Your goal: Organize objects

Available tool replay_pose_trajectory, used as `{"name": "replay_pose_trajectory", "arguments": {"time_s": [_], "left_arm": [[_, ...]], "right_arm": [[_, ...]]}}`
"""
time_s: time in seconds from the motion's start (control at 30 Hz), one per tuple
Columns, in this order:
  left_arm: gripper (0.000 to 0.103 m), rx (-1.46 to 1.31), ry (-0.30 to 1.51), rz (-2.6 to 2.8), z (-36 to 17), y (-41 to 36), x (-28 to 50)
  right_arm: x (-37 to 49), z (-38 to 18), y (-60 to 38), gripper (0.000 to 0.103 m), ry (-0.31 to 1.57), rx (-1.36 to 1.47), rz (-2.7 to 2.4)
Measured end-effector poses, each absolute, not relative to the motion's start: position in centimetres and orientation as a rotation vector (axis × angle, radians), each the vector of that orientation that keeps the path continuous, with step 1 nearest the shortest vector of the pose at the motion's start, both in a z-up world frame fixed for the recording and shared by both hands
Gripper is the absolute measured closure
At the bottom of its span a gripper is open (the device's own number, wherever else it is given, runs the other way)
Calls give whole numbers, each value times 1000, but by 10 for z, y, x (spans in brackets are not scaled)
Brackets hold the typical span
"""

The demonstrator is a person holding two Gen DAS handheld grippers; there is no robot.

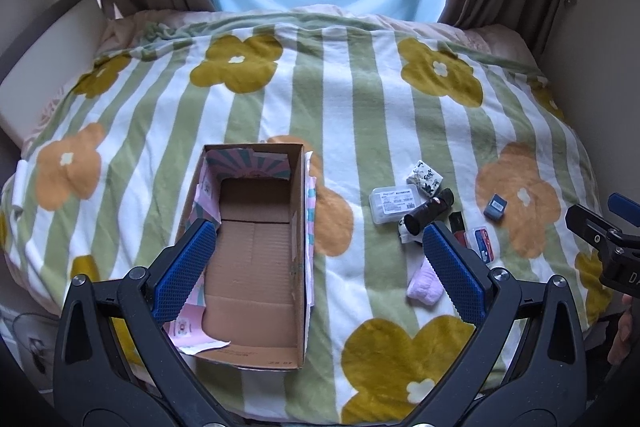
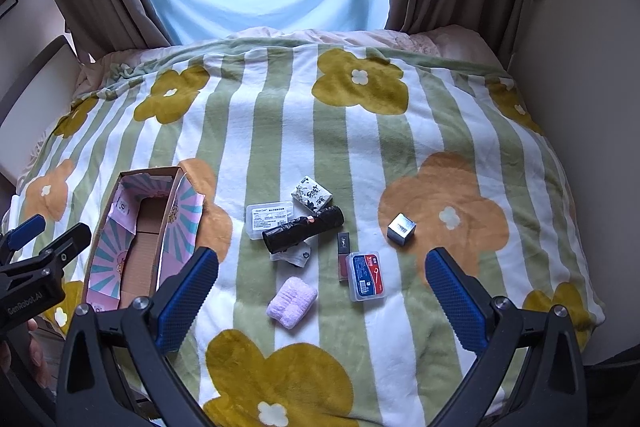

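The bed (image 2: 360,155), covered by a striped flower blanket, carries every item. The cardboard box (image 1: 256,251) lies open-topped and empty directly ahead of and below the left tongs (image 1: 318,255), its long axis running straight away from them; it sits to the left of the right tongs (image 2: 322,283). Both tongs are spread wide and pinch nothing. The loose items lie in a cluster ahead of the right tongs, between their fingers. The black roll (image 2: 304,229) is the largest: its long axis runs diagonally, near end toward the box, far end up and to the right, and it overlaps the clear case (image 2: 266,221). The red-labelled case (image 2: 367,275) points away from the tongs. The pink towel (image 2: 292,301) lies nearest. The patterned tissue pack (image 2: 312,193) lies beyond the roll; the grey cube (image 2: 401,229) stands apart to the right. Recommended procedure: take the pink towel first, close across its short width, lift clear of the blanket, and release low inside the box.
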State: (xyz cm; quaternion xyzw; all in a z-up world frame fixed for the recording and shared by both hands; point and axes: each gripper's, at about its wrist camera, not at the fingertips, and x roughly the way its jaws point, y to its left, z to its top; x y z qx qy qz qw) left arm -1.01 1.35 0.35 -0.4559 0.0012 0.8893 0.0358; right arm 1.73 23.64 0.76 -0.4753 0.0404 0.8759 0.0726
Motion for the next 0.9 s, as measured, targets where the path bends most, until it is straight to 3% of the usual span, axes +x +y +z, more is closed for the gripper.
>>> {"name": "replay_pose_trajectory", "arguments": {"time_s": [0.67,0.9], "left_arm": [[1,-1382,-4,2715,6,17,-10],[1,-1399,84,2620,2,47,-24]], "right_arm": [[19,10,238,1,129,-1426,2649],[21,4,250,1,185,-1451,2627]]}}
